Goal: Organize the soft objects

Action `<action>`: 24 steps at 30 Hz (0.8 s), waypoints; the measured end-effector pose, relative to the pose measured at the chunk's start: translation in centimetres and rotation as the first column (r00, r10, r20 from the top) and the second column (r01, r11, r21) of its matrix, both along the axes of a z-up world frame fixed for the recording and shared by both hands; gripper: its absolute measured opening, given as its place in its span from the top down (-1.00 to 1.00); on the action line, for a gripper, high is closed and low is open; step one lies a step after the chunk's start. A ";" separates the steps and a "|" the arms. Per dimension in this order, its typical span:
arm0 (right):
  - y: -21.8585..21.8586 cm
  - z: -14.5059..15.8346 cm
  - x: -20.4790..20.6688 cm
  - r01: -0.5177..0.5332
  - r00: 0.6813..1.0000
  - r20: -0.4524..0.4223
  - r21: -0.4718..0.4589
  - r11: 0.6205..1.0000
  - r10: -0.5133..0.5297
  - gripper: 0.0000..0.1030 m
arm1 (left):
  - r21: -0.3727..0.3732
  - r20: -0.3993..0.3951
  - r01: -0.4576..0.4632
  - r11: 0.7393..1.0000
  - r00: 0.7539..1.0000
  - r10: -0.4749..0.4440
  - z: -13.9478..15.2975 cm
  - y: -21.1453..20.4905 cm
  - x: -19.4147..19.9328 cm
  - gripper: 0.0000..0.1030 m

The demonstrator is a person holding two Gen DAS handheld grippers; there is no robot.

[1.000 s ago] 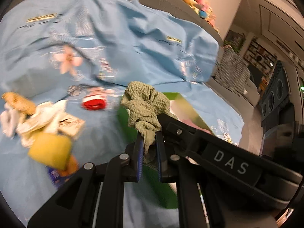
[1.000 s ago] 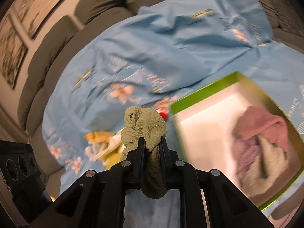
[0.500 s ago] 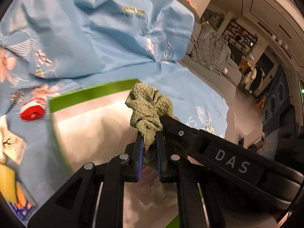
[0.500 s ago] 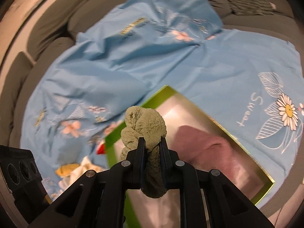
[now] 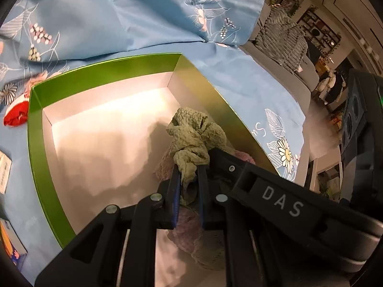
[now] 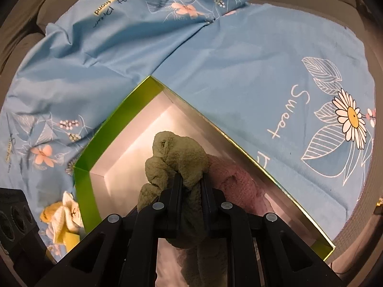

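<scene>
- Both grippers are closed on one crumpled green cloth, carried above the open green box that lies on a blue floral bedsheet spread over a sofa.
- The left gripper has its jaws pinched nearly together on a twisted tail of the cloth; the right gripper clamps a thicker wad of the same fabric, jaws slightly wider.
- In the left wrist view the right gripper's black body crosses in from the lower right, the two tools meeting at the cloth.
- Inside the box, a pink towel already lies against the near right wall, directly under the held cloth; another greenish piece seems to lie under it, though the grippers hide most of it.
- Step in hand, by the look of it: the drop-off, with the cloth over the box's occupied corner and not yet released.
- The next move probably calls for lowering a little and parting both pairs of jaws together, so the cloth falls inside the walls and does not drag out on one tool.
- Outside the box wait a red-and-white item, a yellow and white bundle and a small card at the left edge; the soft ones likely remain to be sorted.
</scene>
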State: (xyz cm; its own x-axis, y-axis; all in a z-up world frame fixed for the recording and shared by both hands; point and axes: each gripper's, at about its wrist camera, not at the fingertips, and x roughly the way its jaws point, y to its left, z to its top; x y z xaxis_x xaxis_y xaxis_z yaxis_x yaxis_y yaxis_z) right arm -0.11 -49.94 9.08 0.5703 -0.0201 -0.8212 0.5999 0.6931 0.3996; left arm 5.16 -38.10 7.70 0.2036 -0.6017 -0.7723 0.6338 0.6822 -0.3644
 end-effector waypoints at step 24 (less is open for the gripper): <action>1.9 5.1 -3.2 0.014 0.988 0.152 -0.119 0.993 0.004 -0.45 | -0.034 0.237 -0.194 0.980 0.951 0.197 4.3 7.3 -4.1 -0.65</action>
State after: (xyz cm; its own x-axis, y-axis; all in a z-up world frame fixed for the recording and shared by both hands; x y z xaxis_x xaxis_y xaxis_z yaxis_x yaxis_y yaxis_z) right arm -3.30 -48.03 14.17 0.6877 -0.1158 -0.7167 0.5421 0.7385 0.4008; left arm 1.06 -30.79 11.99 0.4950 -0.5396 -0.6810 0.5578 0.7983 -0.2271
